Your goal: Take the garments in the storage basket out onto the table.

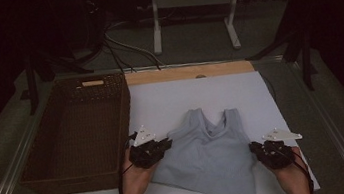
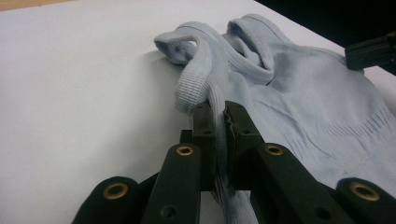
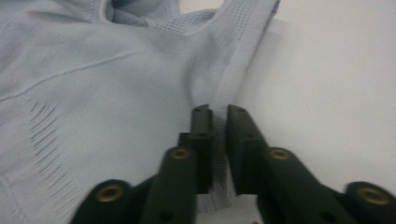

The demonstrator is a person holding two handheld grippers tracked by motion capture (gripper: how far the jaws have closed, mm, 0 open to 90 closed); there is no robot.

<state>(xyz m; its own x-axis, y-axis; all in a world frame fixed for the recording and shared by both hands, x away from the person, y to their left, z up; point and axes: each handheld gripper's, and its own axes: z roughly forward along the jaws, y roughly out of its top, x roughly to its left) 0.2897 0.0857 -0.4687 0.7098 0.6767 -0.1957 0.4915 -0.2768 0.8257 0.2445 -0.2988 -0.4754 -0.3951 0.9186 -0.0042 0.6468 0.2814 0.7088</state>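
A light blue-grey tank top (image 1: 207, 148) lies flat on the white board (image 1: 185, 95), straps toward the far side. My left gripper (image 1: 167, 143) is at the top's left edge, below the armhole. In the left gripper view the jaws (image 2: 223, 112) are shut on the ribbed hem of the tank top (image 2: 303, 93). My right gripper (image 1: 254, 147) is at the top's right edge. In the right gripper view the jaws (image 3: 220, 112) stand slightly apart, and the hem of the tank top (image 3: 93, 70) runs through the narrow gap without being pinched.
A dark wicker basket (image 1: 126, 108) stands against the board's left side. A wooden strip (image 1: 187, 72) borders the far edge. Beyond the table are cables and a white stand on the floor. The other gripper's tip (image 2: 373, 51) shows at the right of the left gripper view.
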